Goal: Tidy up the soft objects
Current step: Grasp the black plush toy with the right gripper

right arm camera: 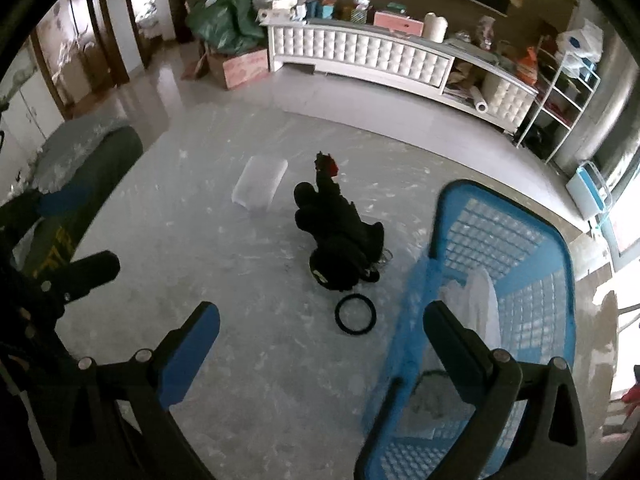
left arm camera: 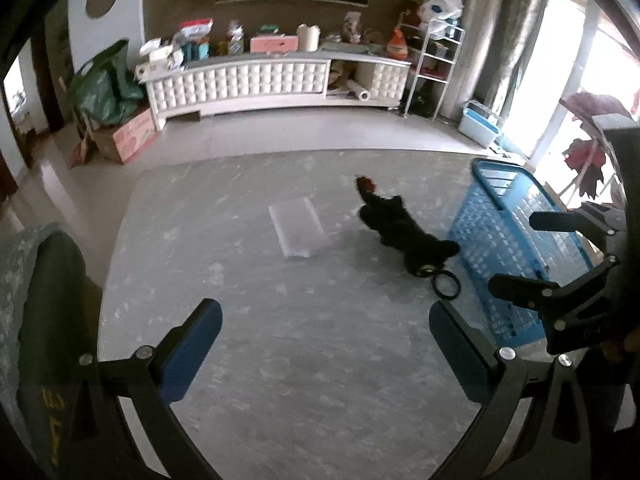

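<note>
A black plush toy (left arm camera: 404,228) with a red tip lies on the grey table, also in the right wrist view (right arm camera: 340,232). A black ring (left arm camera: 445,285) lies beside it (right arm camera: 356,315). A blue basket (left arm camera: 512,236) stands to the right; in the right wrist view (right arm camera: 520,240) it holds a white cloth (right arm camera: 476,304). A clear flat packet (left arm camera: 298,226) lies left of the toy (right arm camera: 260,186). My left gripper (left arm camera: 326,348) is open and empty above the table. My right gripper (right arm camera: 322,348) is open and empty, its right finger over the basket.
The grey table (left arm camera: 280,360) ends at a far edge before a tiled floor. A white low cabinet (left arm camera: 276,80) with clutter stands by the far wall. A dark green rolled object (right arm camera: 84,184) lies at the table's left.
</note>
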Demonstrator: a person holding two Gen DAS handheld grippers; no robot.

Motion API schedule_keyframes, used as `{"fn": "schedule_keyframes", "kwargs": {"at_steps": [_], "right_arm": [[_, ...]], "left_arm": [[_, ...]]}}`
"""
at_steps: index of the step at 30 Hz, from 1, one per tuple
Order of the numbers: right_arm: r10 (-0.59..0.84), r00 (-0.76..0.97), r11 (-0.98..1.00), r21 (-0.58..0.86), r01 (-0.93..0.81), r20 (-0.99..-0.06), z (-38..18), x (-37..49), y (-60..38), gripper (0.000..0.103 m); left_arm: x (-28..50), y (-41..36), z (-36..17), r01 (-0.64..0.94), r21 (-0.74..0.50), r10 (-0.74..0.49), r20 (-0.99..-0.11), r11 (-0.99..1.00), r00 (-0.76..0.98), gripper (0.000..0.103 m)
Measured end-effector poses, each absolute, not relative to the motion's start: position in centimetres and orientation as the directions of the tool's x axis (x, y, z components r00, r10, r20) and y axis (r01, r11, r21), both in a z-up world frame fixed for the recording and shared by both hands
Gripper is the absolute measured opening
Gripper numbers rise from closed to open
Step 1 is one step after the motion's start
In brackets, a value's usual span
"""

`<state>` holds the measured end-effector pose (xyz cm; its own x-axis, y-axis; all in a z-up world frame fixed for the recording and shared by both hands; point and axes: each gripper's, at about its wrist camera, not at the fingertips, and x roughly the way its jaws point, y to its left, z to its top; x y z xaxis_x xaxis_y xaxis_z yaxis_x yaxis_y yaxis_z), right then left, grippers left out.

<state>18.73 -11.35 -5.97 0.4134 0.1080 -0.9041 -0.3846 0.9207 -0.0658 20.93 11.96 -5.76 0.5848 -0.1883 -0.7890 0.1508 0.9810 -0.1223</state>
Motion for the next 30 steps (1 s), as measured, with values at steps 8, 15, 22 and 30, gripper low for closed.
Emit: {"fn": "schedule_keyframes", "kwargs": {"at_steps": [8,15,22,30], "right_arm": [[0.05,0.384,0.886,-0.136,-0.443,-0.922,-7.7,21.5,-8.7,0.102],[-0.01,0.353,0.862,-0.187,-0.472,-0.936,-10.1,24.1,-6.9,0.093],[-0.043,0.317,0.845,-0.204,-0.495,-0.947,-12.6,26.4,-5.8,0.079],[-0.114,0.277,0.827,-0.246,-0.505,-0.954,-15.8,28.4,-4.7,0.078]], "left_arm": [[23.2,13.1,-7.7,0.134,-0.135,-0.187,-0.815,0.982,0.549,0.103],[25.4,13.6,-9.2,0.161,-0.144,-0.209,-0.823,0.976,0.528,0.103],[27.2,14.8,-11.4,0.125,-0.148,-0.192,-0.83,0.981,0.523,0.103],[28.0,15.1,-13.3,0.111,-0.179,-0.21,-0.834,0.978,0.51,0.103]]}}
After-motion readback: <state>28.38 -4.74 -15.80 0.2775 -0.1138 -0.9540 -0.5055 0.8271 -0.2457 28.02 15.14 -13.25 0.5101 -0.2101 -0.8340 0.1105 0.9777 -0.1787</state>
